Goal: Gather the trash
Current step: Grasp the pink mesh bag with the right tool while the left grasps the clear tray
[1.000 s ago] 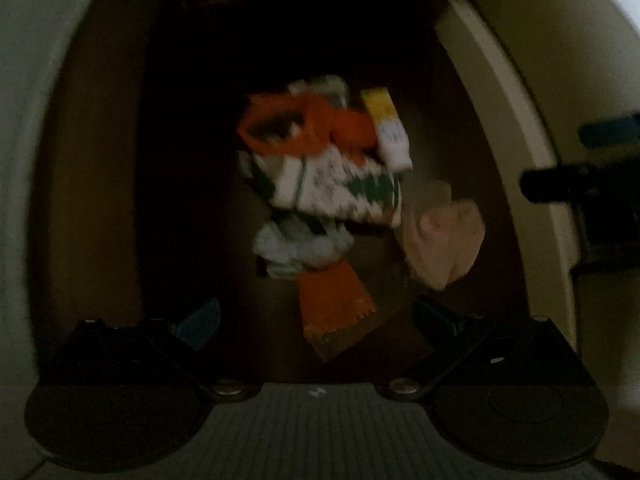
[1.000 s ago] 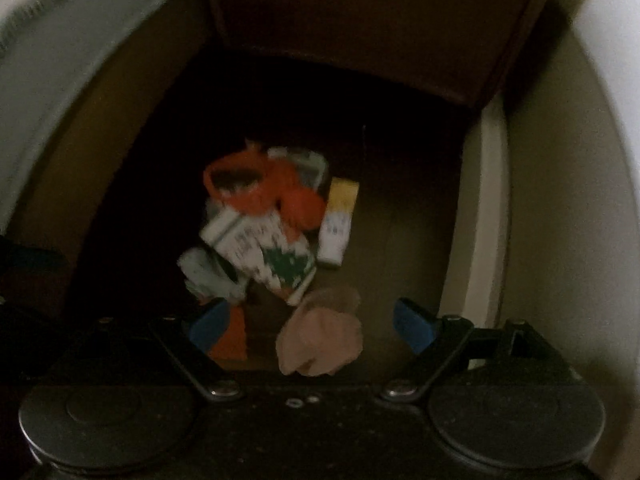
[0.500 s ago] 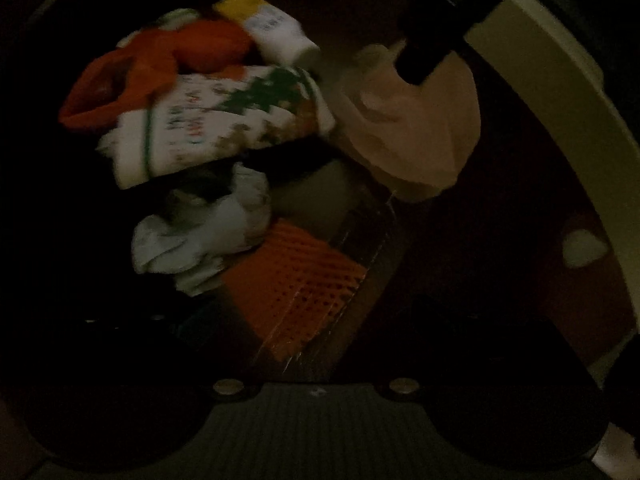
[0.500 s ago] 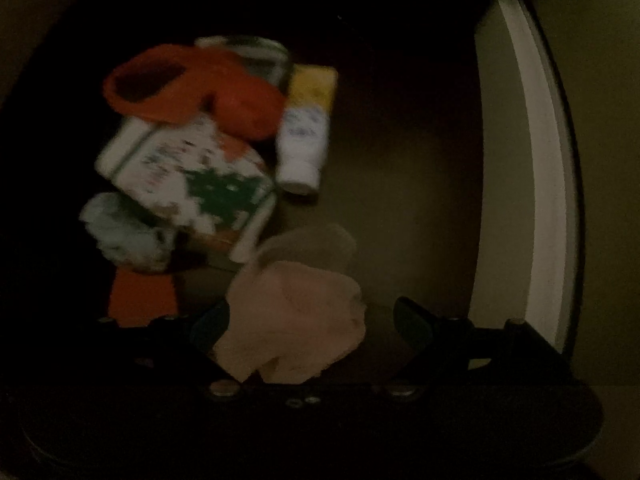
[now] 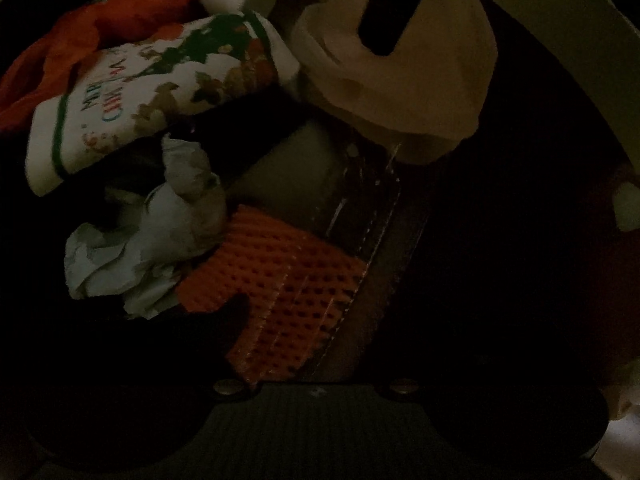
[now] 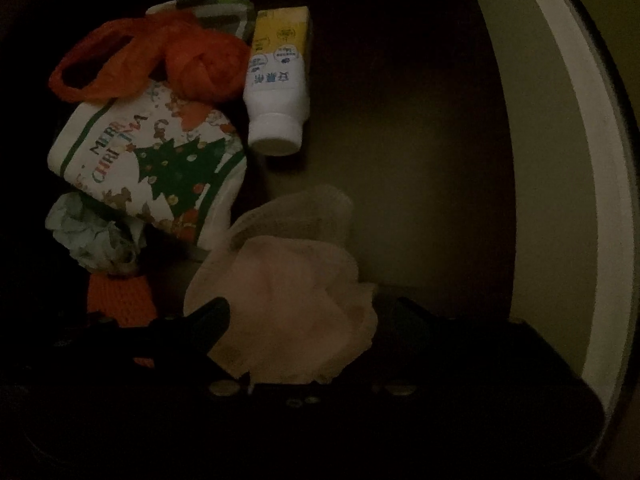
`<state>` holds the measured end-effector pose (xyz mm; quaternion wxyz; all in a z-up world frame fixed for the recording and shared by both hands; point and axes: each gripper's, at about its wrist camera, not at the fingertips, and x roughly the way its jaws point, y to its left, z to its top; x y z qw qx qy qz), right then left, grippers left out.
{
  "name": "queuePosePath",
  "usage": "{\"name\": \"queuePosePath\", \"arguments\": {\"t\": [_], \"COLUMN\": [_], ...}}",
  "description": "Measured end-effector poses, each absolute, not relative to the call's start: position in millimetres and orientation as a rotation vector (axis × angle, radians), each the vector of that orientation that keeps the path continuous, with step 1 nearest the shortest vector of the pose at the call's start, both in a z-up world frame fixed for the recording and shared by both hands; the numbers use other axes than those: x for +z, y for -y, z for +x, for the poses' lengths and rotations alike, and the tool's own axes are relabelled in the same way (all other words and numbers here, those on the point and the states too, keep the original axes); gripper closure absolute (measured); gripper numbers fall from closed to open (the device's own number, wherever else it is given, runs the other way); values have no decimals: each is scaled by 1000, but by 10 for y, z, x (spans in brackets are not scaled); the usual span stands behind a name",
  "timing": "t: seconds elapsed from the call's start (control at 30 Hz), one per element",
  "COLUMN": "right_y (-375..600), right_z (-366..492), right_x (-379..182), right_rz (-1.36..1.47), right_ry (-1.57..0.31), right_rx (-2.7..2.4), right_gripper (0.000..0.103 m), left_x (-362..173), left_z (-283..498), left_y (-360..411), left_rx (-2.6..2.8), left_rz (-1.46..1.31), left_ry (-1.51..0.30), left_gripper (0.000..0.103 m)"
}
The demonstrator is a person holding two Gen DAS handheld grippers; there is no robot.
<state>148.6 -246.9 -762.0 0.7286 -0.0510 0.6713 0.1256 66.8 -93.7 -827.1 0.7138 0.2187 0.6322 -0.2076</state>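
**binrunner:** Down in the dark bin with both claws. My right claw (image 6: pixel 304 320) has its two fingers spread apart, one on each side of the pink tissue wad (image 6: pixel 288 304), which sits right in the gap. The fingers (image 6: pixel 208 320) aren't pinched in on it yet as far as I can see, so I'd call it loose, not gripped.

**tidyhands:** And the left one?

**binrunner:** Left claw's fingers are lost in shadow at the bottom of its view, so I honestly can't tell if it's spread or clamped. Just in front of it lies the orange mesh scrap (image 5: pixel 280 288), partly under a clear plastic wrapper (image 5: pixel 368 216), with a crumpled grey paper (image 5: pixel 152 232) touching the mesh on its left.

**tidyhands:** So which hand goes for the tissue?

**binrunner:** Right, no contest. The wad is dead ahead between its fingers; from the left view the same wad (image 5: pixel 420 92) is far up and off to the right, with a dark finger of the right claw poking down in front of it. It's a lump, no real long axis, so my guess is just squeeze.

Further out: the Christmas paper cup (image 6: pixel 148 160) on its side, the red plastic bag (image 6: pixel 160 56) behind it, and the small white tube (image 6: pixel 276 92) beside the bag, cap toward me.
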Motion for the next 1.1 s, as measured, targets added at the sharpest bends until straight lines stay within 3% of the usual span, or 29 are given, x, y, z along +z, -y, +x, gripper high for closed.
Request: {"name": "queuePosePath", "arguments": {"t": [0.2, 0.5, 0.57, 0.6, 0.83, 1.1], "right_y": [2443, 2366, 2370, 2365, 2391, 2469], "right_z": [1503, 1497, 1493, 1486, 1450, 1370], "right_x": [-7667, -7685, -7688, -7690, -7575, -7045], "right_rz": [-90, -97, -96, -102, -97, -101], "right_ry": [-1465, -1438, -1432, -1430, -1419, -1357], "right_rx": [282, 305, 304, 301, 288, 250], "right_gripper": [18, 23, 36, 80, 89, 94], "left_x": [-8294, -8254, -8240, -8223, -8085, -7725], "left_z": [662, 626, 613, 601, 568, 626], "left_y": [972, 1030, 1046, 1060, 1031, 937], "left_rx": [-463, -456, -459, -460, -429, -397], "left_rz": [473, 421, 408, 402, 366, 318], "left_ry": [-1386, -1382, -1377, -1372, -1361, -1370], "left_gripper": [52, 55, 55, 55, 57, 60]}}
